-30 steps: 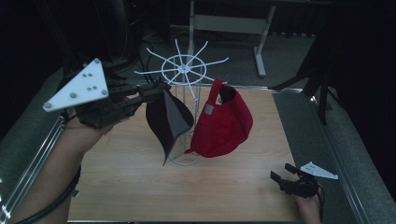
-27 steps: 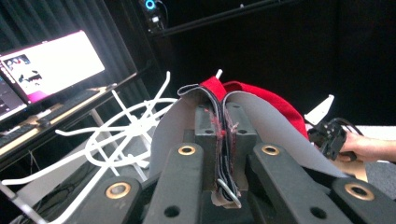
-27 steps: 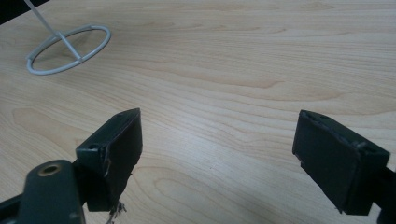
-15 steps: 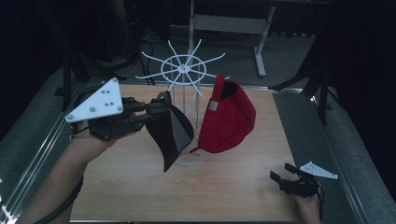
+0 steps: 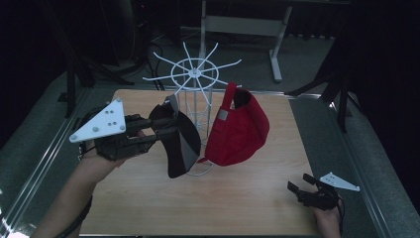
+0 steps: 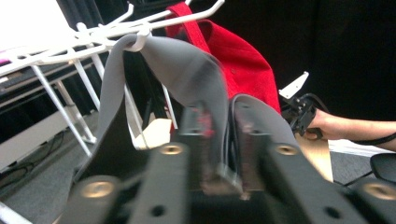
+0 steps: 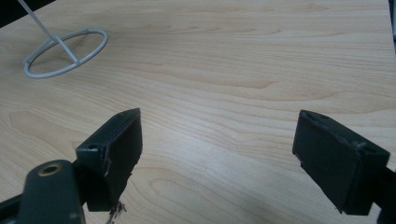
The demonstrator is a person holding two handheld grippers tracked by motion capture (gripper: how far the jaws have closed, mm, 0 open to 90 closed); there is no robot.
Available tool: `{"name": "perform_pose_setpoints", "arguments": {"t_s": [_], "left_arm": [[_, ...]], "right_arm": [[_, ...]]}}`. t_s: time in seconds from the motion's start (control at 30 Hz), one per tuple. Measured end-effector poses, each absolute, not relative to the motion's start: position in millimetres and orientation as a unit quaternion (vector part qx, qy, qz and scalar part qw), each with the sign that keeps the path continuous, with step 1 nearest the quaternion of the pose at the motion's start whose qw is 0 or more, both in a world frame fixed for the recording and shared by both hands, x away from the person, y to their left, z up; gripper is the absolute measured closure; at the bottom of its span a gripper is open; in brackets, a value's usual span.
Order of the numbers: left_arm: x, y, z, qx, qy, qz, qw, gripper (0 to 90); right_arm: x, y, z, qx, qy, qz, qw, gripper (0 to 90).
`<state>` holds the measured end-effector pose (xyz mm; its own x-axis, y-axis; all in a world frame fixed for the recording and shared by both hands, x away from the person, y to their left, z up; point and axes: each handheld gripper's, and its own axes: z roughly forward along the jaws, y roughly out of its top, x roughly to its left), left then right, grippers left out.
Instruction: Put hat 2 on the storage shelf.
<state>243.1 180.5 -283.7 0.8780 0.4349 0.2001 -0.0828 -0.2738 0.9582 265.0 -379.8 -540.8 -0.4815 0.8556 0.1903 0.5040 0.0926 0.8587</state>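
The left tongs (image 5: 166,130) are blurred at close range in the left gripper view, so the exact bite is hard to read, yet the two jaws stand pressed onto the grey-lined edge of the dark cap (image 5: 179,144), pinching it; in the high view the same cap hangs tilted beside the white wire rack (image 5: 194,74), its strap end up near one of the rack's spokes, though whether it hooks over the spoke cannot be told from there; the left gripper view shows the grey strap (image 6: 140,46) looped over a white spoke tip; the red cap (image 5: 237,130) hangs from the rack on the far side of the stem from the dark cap, just beside it, and its top is cut off by the frame in the left gripper view; the right tongs (image 5: 303,187) lie low near the front right corner of the tabletop (image 5: 148,198), well apart from both caps, their jaws spread wide with nothing between them; the right gripper view shows bare wood grain between the jaws and the rack's round base ring (image 7: 65,51) at upper left.
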Motion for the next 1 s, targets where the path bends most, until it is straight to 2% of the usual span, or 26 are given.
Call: {"name": "perform_pose_setpoints", "arguments": {"t_s": [0.07, 0.17, 0.67, 0.83, 1.0], "left_arm": [[240, 184, -284, 0.764, 0.121, 0.219, 0.594, 63.5], [237, 191, -287, 0.762, 0.128, 0.219, 0.595, 60.8], [230, 218, -331, 0.766, 0.164, 0.203, 0.587, 59.6], [232, 223, -354, 0.784, 0.176, 0.201, 0.560, 59.7], [234, 232, -375, 0.779, 0.193, 0.197, 0.563, 59.6]], "right_arm": [[265, -379, -541, 0.473, 0.717, 0.478, 0.186, 15.9], [265, -378, -541, 0.472, 0.715, 0.479, 0.189, 15.8], [265, -379, -541, 0.464, 0.713, 0.487, 0.197, 15.7], [264, -377, -542, 0.459, 0.719, 0.475, 0.215, 15.5], [265, -375, -543, 0.457, 0.723, 0.467, 0.224, 15.5]]}}
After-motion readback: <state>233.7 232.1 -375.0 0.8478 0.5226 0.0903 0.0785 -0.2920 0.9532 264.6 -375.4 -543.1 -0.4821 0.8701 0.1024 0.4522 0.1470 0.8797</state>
